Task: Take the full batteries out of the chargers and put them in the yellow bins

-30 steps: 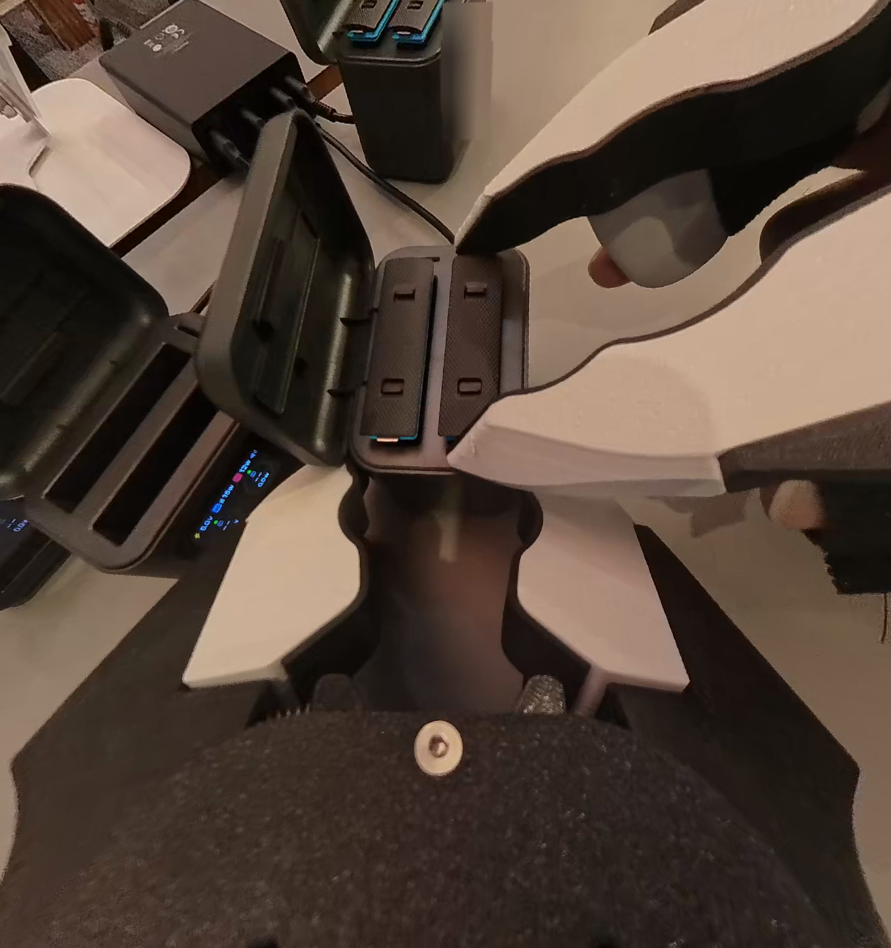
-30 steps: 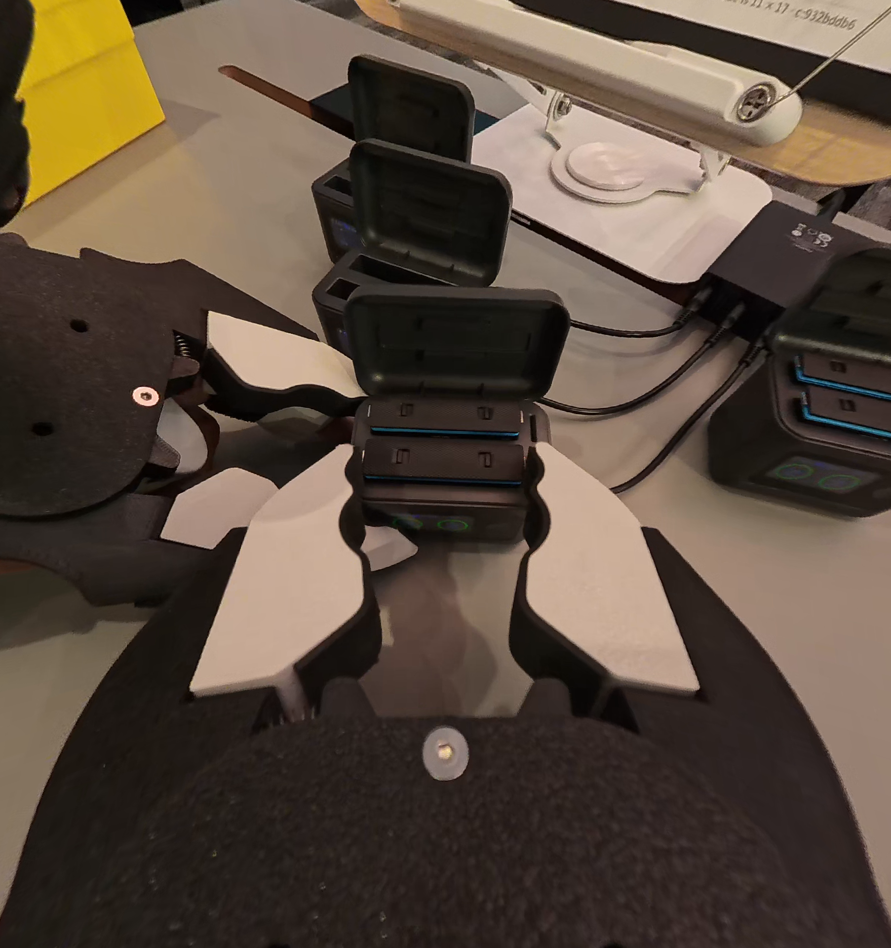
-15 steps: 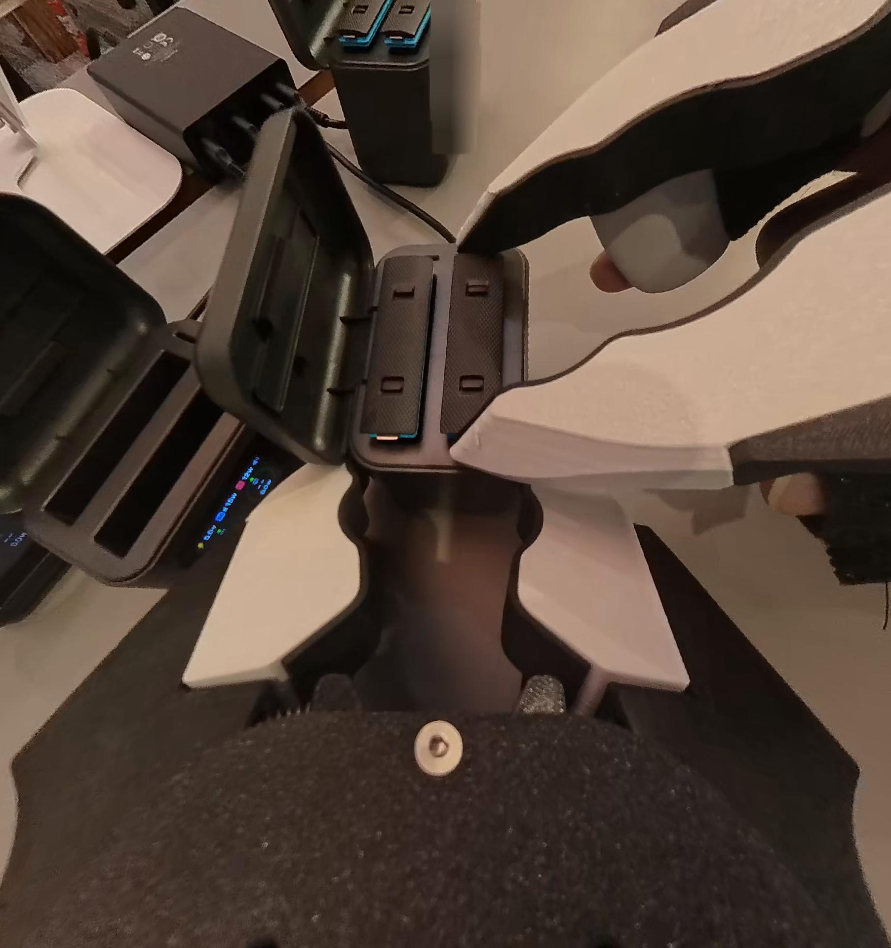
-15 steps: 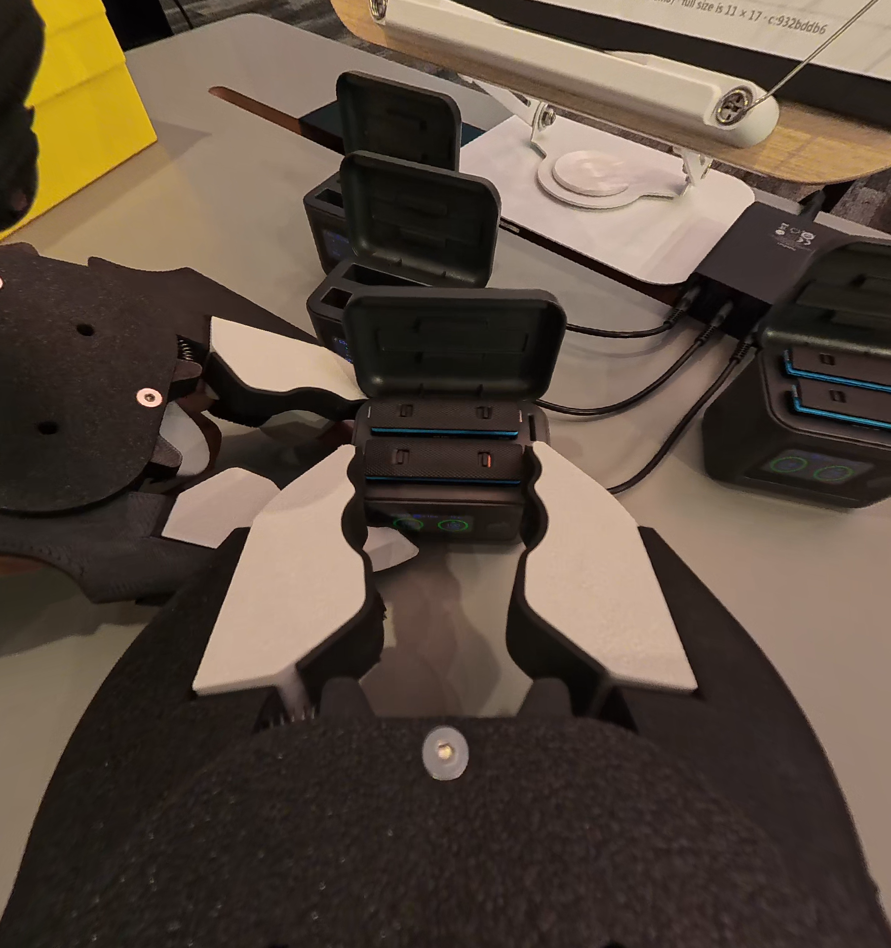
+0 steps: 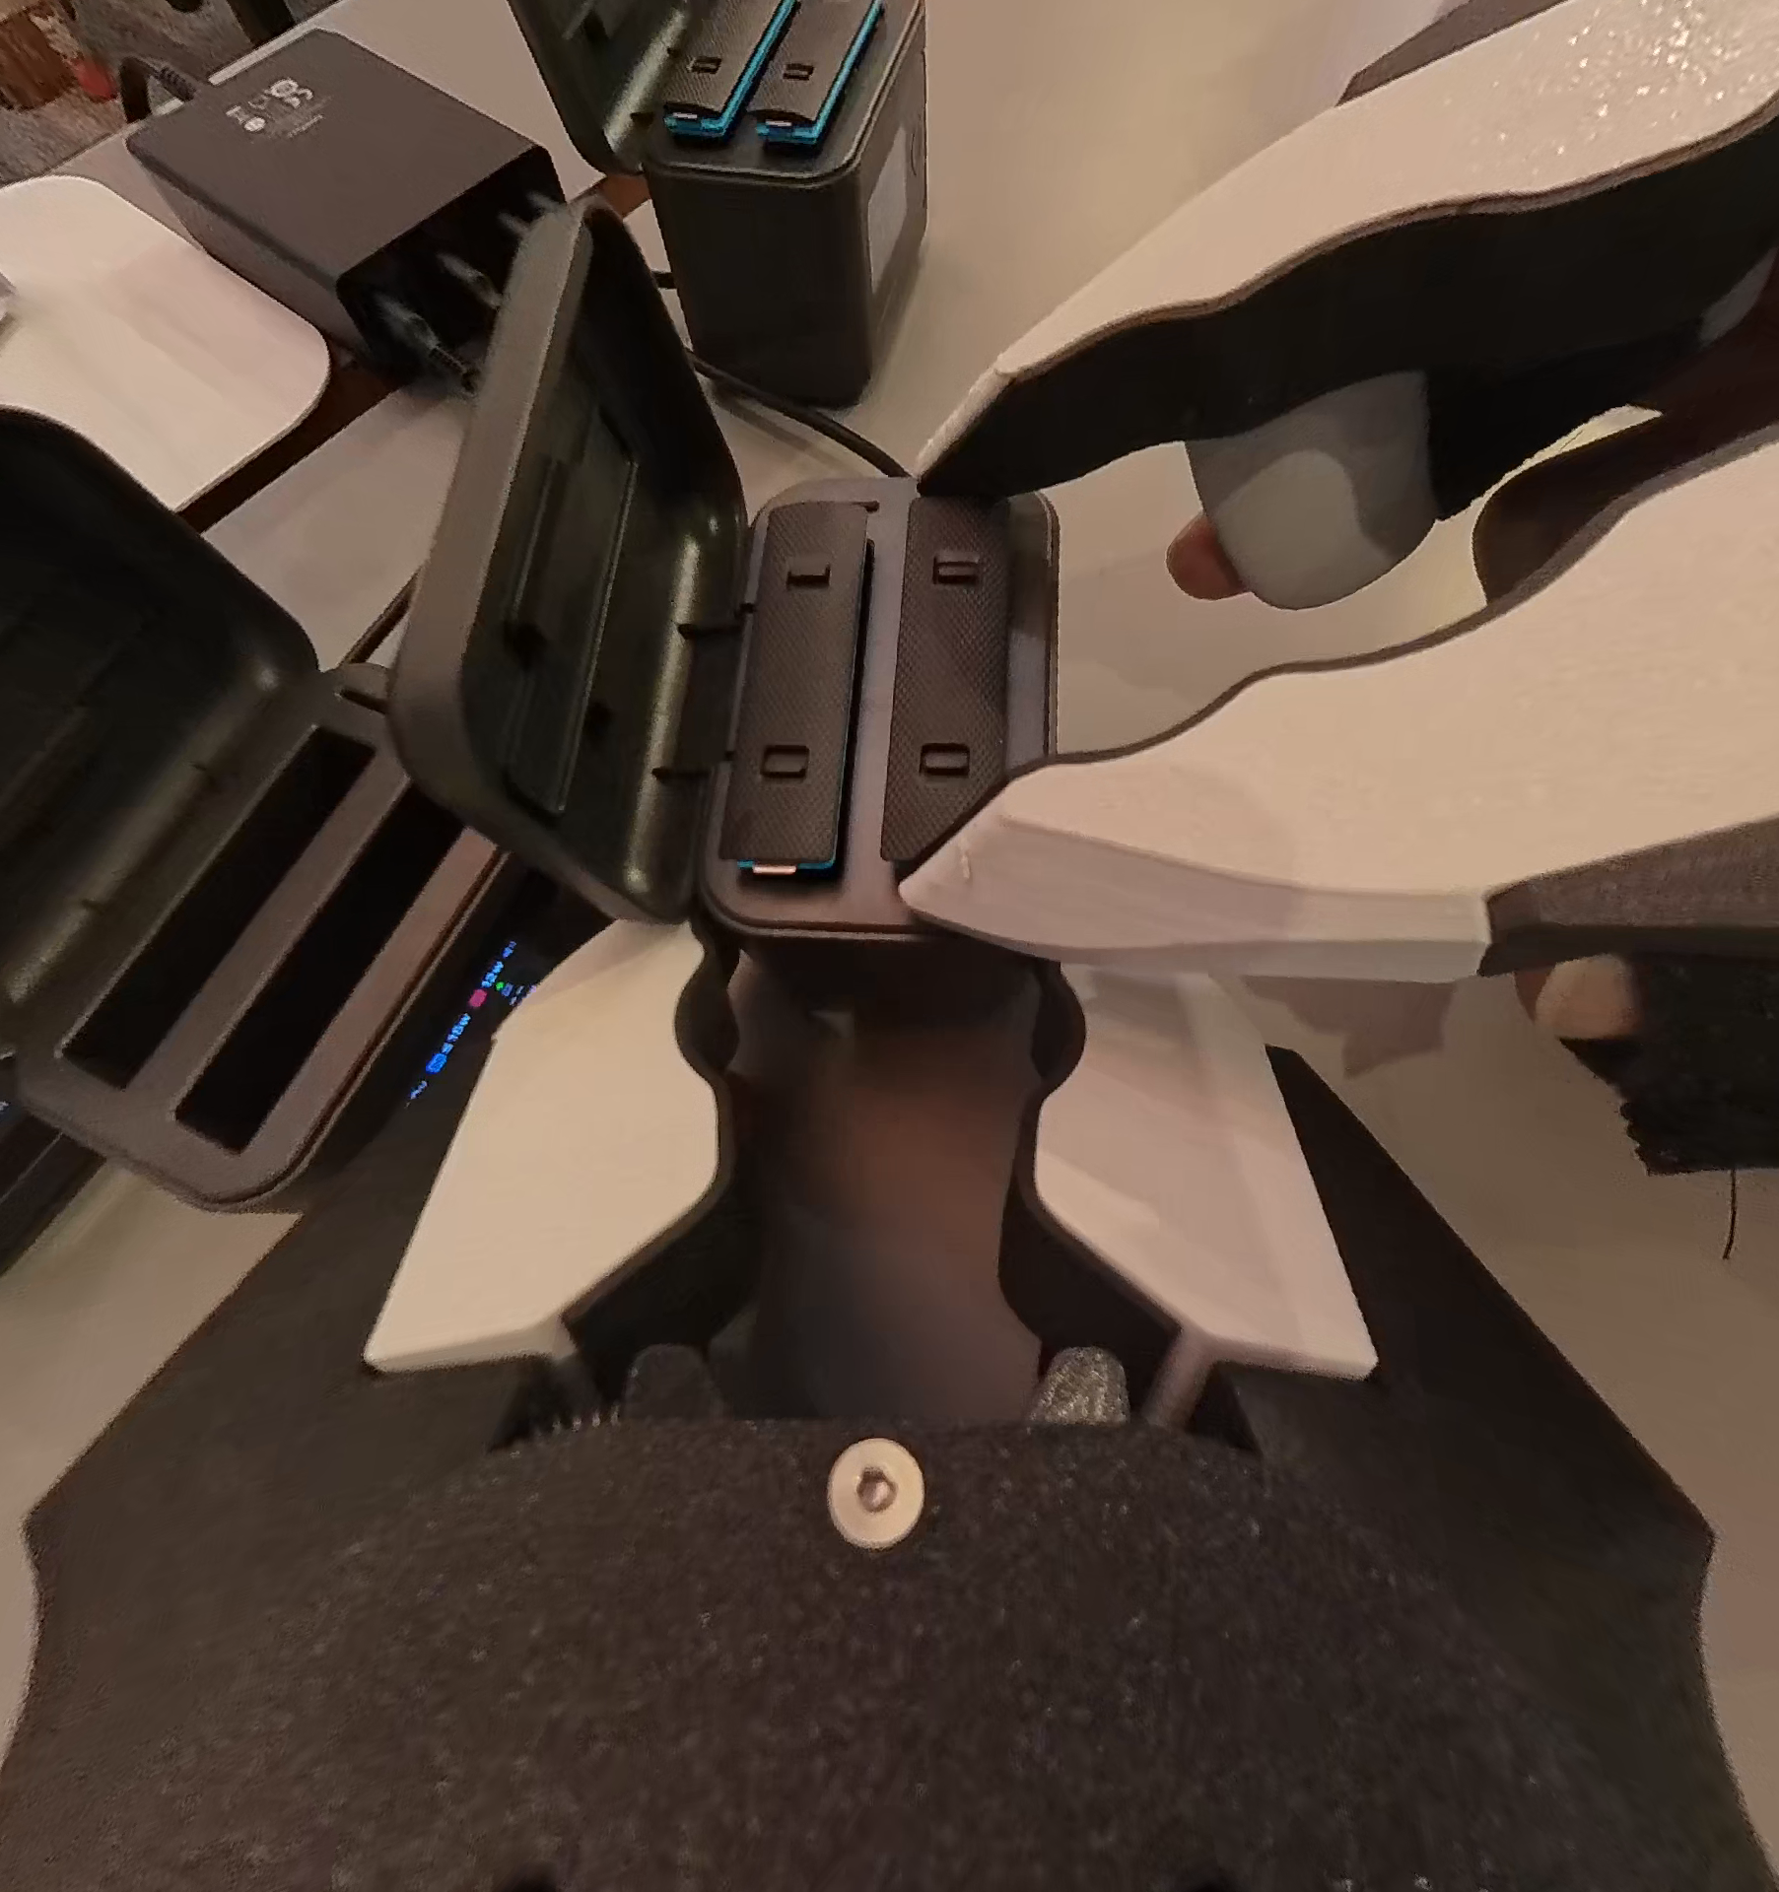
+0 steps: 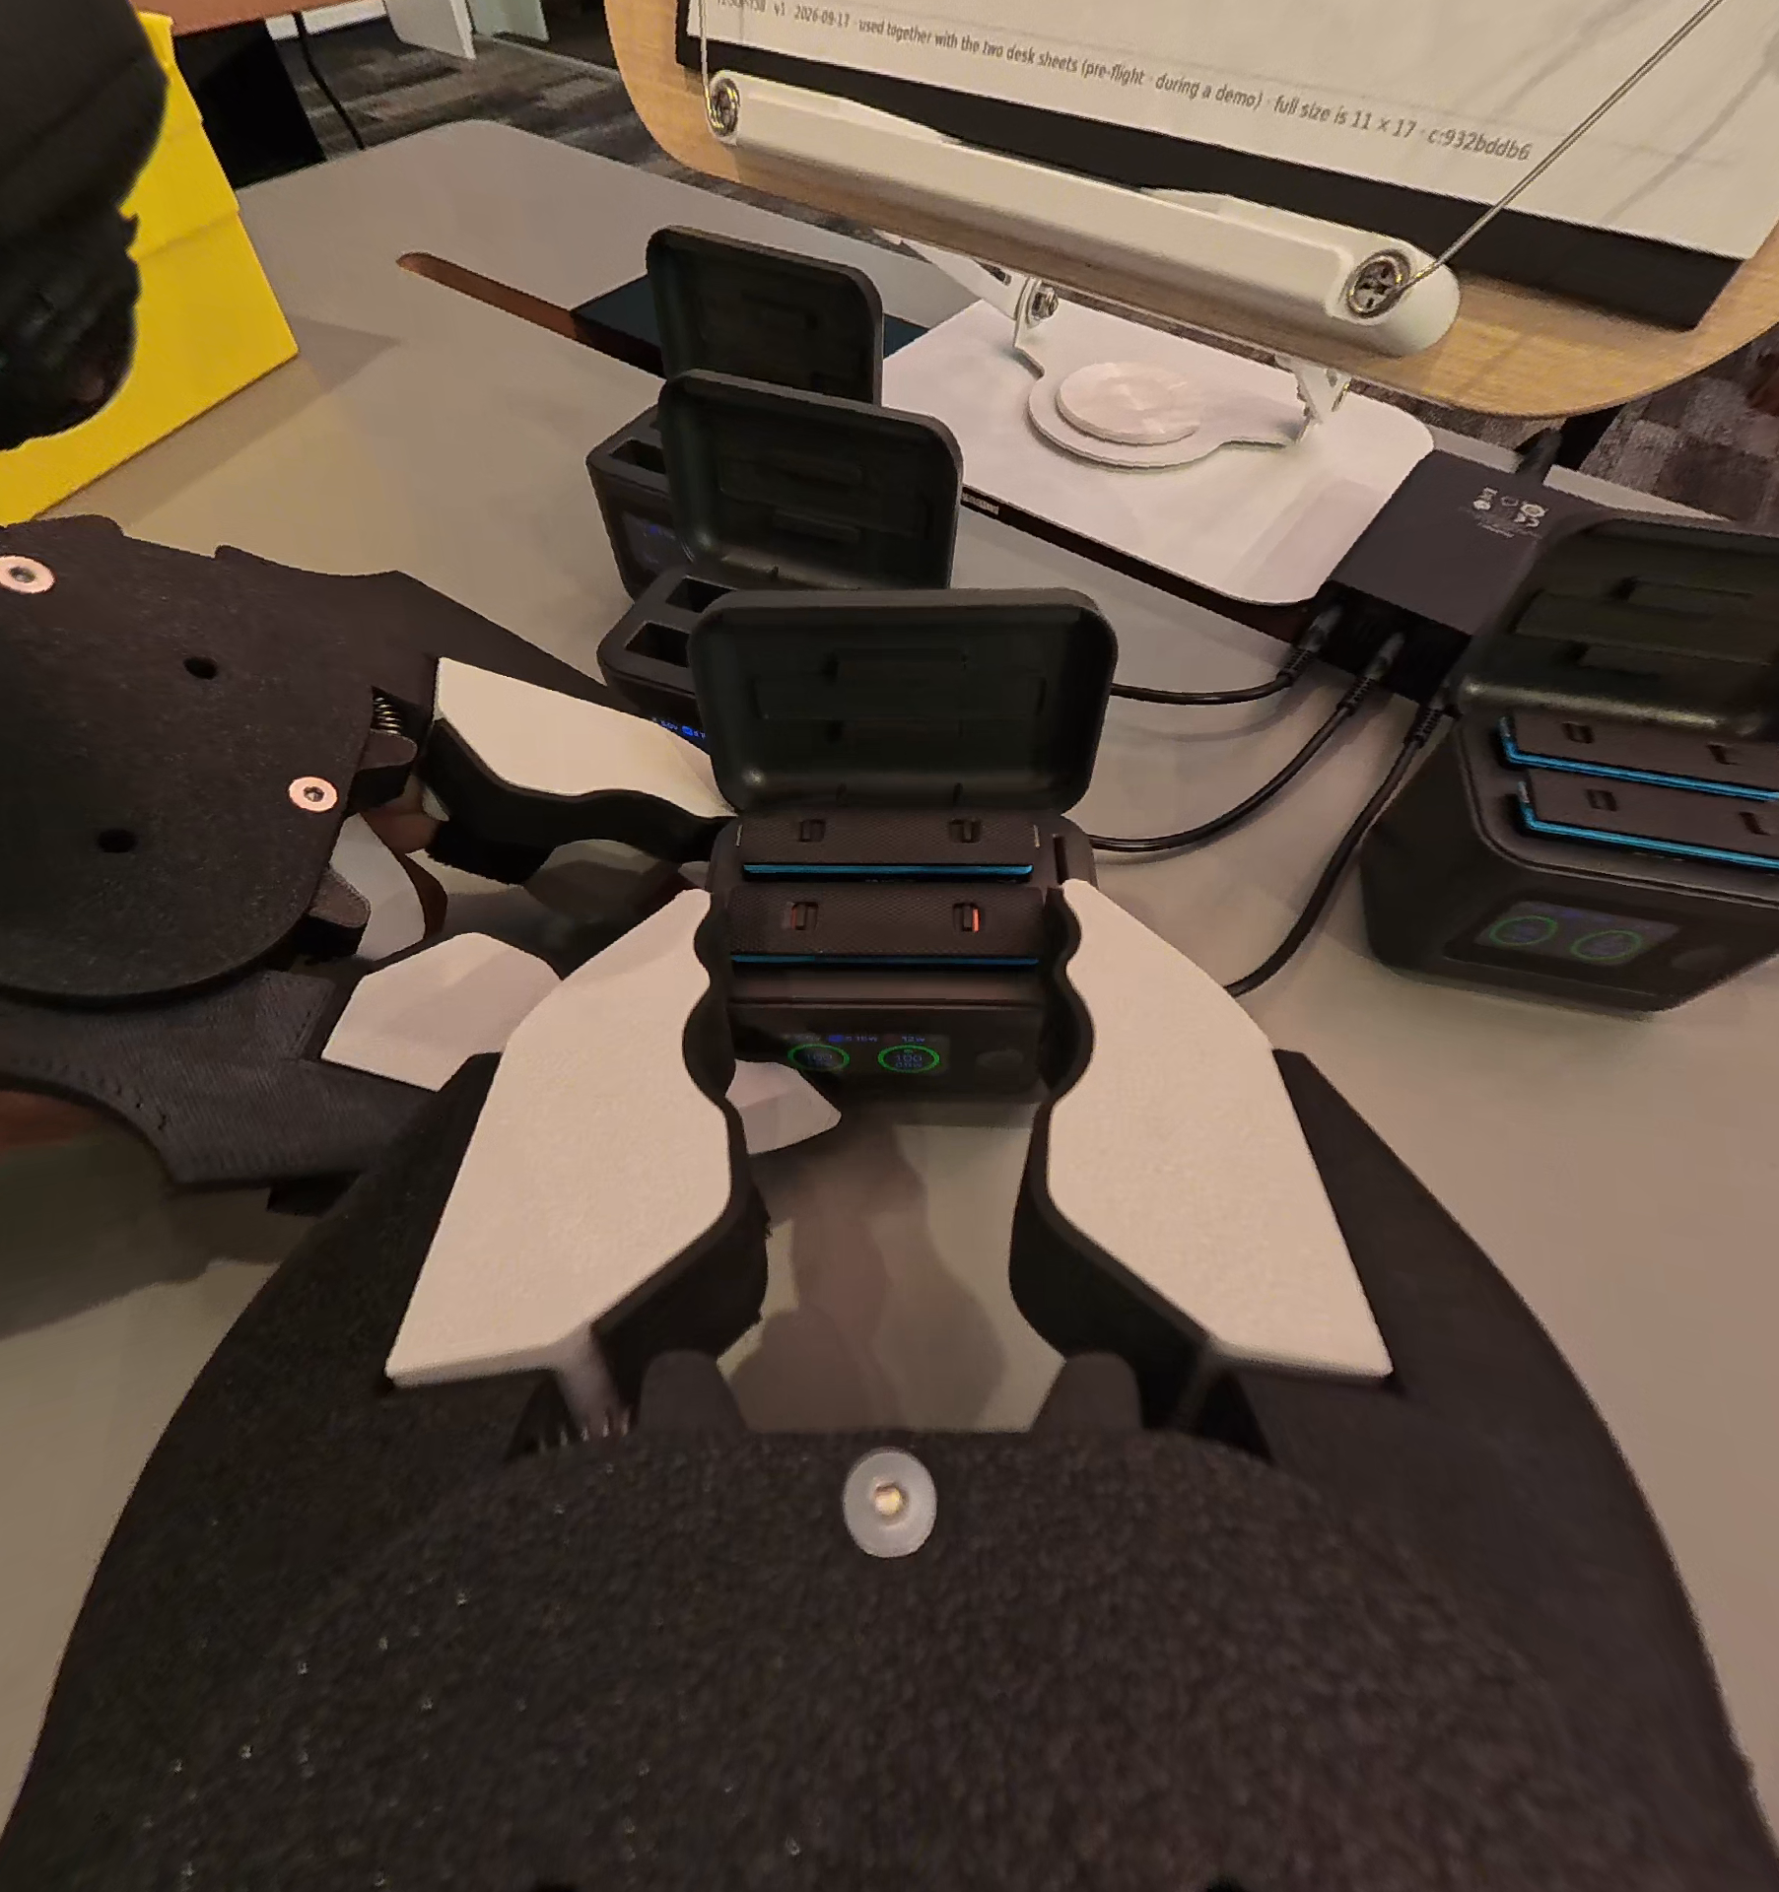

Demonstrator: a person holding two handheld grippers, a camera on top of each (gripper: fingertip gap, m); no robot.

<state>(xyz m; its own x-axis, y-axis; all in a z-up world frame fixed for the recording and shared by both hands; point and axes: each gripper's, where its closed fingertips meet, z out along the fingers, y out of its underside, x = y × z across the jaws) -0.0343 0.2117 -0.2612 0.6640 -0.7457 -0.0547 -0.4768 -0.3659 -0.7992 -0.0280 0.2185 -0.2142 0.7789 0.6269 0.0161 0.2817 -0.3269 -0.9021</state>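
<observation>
The right gripper point(image 6: 890, 983), jaws half open, bracketed the near black textured battery with blue edge point(image 6: 885, 921) at its two ends in the open-lidded black charger point(image 6: 885, 1044); contact could not be confirmed. The left gripper point(image 5: 880, 962), also part-open, flanked the charger body. The battery appeared rigid, light and snug-seated; its short ends offered the hold. A second battery point(image 6: 885, 850) sat behind. The yellow plastic bin point(image 6: 199, 297) stood well apart; its contents were hidden.
</observation>
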